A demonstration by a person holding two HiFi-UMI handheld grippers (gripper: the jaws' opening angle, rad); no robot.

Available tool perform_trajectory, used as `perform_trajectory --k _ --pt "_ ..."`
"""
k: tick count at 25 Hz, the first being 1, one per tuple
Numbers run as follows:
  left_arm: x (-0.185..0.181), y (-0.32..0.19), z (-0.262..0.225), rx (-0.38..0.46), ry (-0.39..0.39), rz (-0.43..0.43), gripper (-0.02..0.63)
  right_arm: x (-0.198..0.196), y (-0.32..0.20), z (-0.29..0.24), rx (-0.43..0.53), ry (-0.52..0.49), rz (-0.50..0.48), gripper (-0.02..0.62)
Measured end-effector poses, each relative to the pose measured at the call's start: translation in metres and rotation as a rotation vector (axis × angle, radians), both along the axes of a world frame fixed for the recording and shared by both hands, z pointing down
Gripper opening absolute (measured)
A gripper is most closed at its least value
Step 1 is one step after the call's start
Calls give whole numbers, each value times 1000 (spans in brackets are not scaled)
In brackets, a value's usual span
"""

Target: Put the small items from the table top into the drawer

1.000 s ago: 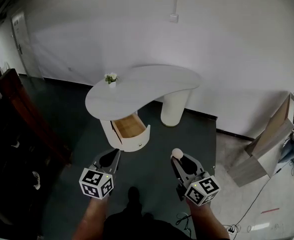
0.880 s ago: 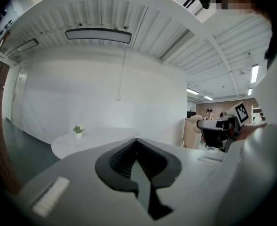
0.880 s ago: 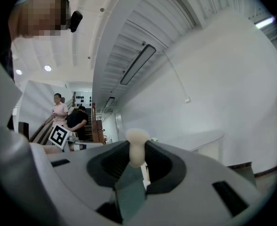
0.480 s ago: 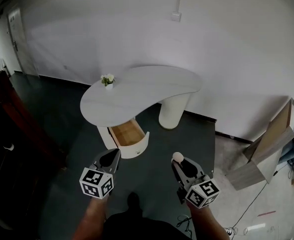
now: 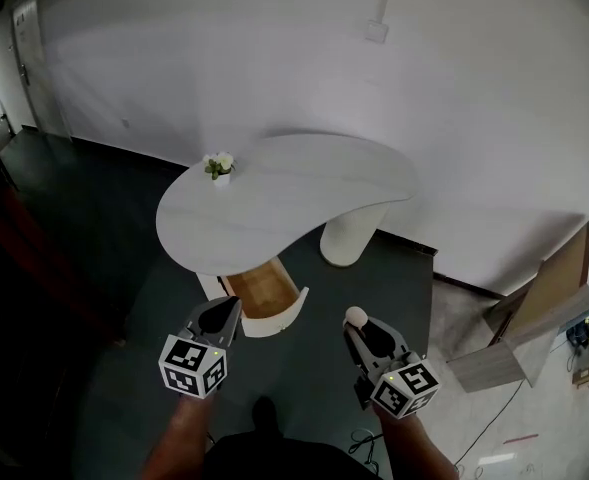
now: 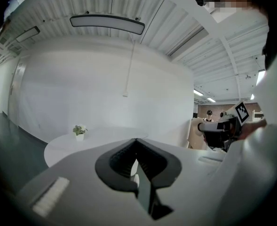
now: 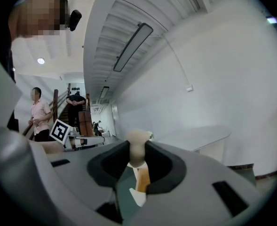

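At the bottom of the head view, the person holds both tools out in front at about the same height. The left hand-held gripper [image 5: 221, 314] sits lower left with its jaws pressed together and nothing between them. It carries nothing, and I judge it is kept free for steadying the drawer or picking up later.

The right hand-held gripper [image 5: 358, 324] sits lower right, pinched on a small pale item [image 7: 137, 148] with a rounded top that pokes out above the jaw tips. The grip is close to the tips, which should let the item drop cleanly once the jaws part.

Above and between the two tools, the drawer [image 5: 286, 315] is pulled out from under the near edge of the surface [image 5: 294, 193]. Its wooden inside is exposed and looks empty from here, ready to receive things. The carried item is well apart from it, so this looks like the approach, with the drop not yet done.

Further up, the pale curved surface is bare except for a small potted plant [image 5: 218, 165] near its upper-left edge. A thick round leg [image 5: 348, 240] stands behind on the right, close to the white wall [image 5: 274, 58].
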State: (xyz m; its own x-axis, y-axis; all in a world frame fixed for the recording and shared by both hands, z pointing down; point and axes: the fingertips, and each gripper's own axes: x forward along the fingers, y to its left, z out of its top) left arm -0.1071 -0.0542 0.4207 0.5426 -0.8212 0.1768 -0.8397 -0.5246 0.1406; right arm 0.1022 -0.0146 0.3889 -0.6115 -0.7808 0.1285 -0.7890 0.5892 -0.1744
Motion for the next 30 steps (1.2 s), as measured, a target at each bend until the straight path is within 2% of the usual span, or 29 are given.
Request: perform_trajectory --k 7,11,18,23,26,30 --pt "-25 -48 8 -9 9 17 5 -32 -46 1 -6 21 -3 97" --pt "-34 -62 8 1 24 7 5 -37 -64 1 -12 40 -7 97" --pt "-34 -91 4 26 5 -16 5 -42 -109 -5 17 35 -49 97" --pt "-24 -119 12 18 -23 -68 5 -37 -154 6 15 10 -130 97" --pt "-10 -143 15 8 -36 -129 5 -25 -188 11 9 -2 -188 97" --pt "26 -179 12 7 -56 -227 5 0 -236 14 27 50 -274 97"
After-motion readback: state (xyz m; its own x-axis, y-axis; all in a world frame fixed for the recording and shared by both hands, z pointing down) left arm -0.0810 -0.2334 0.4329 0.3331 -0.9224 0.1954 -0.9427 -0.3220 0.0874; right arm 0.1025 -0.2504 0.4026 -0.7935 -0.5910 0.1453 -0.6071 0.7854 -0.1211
